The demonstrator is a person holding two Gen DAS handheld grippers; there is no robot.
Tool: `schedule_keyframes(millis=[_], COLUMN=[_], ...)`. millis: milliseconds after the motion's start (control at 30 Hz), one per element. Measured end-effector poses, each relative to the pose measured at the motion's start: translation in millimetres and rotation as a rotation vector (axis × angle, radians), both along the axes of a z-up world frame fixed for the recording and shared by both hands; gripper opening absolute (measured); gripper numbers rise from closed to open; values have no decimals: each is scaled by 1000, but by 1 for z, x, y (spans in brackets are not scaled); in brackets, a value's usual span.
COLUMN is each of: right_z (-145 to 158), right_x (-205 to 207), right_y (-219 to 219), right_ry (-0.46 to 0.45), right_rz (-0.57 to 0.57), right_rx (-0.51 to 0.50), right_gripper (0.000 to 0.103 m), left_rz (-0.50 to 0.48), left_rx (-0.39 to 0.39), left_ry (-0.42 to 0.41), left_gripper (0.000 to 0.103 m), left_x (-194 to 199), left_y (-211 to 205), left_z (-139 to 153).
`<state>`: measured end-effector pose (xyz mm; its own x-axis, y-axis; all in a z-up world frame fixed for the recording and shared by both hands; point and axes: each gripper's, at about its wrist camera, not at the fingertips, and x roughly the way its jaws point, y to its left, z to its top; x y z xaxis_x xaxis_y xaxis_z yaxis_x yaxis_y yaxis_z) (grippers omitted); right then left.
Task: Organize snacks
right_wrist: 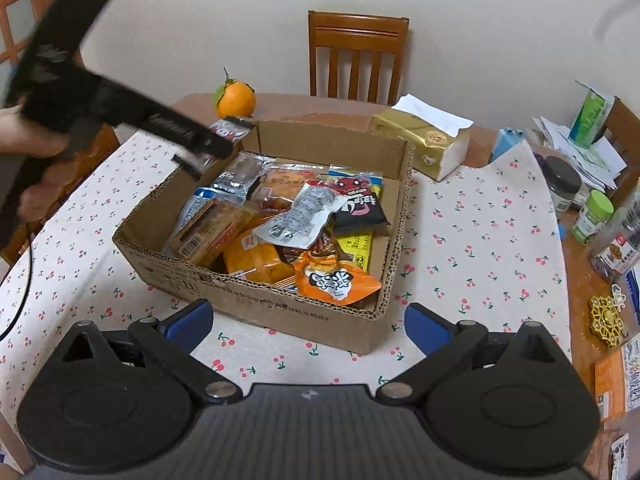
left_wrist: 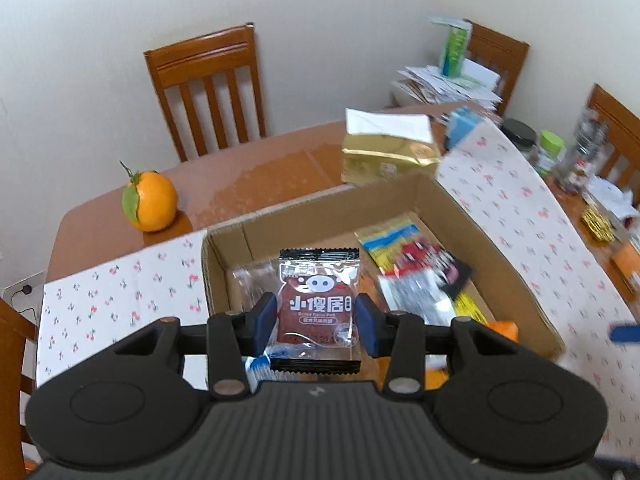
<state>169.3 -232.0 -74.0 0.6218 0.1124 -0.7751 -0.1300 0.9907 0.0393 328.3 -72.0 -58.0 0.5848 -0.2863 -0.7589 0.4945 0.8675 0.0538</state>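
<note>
A dark red snack packet (left_wrist: 318,296) with a pig face stands upright between the blue pads of my left gripper (left_wrist: 316,320), which is shut on its side edges. It hangs over the near left part of the open cardboard box (left_wrist: 440,196). In the right wrist view the left gripper (right_wrist: 216,140) is a blurred black shape over the box's far left corner, held by a hand, with the packet (right_wrist: 230,130) at its tip. My right gripper (right_wrist: 308,318) stands wide open and empty just before the box's near wall (right_wrist: 256,300). Several snack packets (right_wrist: 340,280) fill the box.
The box sits on a cherry-print cloth (right_wrist: 480,240) over a wooden table. An orange (right_wrist: 236,98) and a gold tissue pack (right_wrist: 424,140) lie behind the box. Jars (right_wrist: 564,184) and papers crowd the right edge. Wooden chairs (right_wrist: 356,56) stand around the table.
</note>
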Motion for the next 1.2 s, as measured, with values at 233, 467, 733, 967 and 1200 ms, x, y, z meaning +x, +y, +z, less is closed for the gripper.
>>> schedule_keyframes(millis=[233,467,733,967,1200], right_z=[2,5,9,7,5], right_x=[1,4,4,-1,-13], right_y=[-3,-3,0,1,5], right_ry=[1,8,40,99,130], right_rz=[-17,-29,-66,-90,-80], right_rx=[0,-2,-39,-41,-76], right_gripper=[103,103,103,103,103], left_rz=[58,96,193,306,387], left_rx=[18,4,-17,-13,104], left_ry=[-97,-99,-133,-55,-71], left_gripper=[95,96,101,102,102], left_x=[8,-16,-83,-141,-178], left_y=[-1,11,31,40,35], left_z=[-1,4,11,-4,-8])
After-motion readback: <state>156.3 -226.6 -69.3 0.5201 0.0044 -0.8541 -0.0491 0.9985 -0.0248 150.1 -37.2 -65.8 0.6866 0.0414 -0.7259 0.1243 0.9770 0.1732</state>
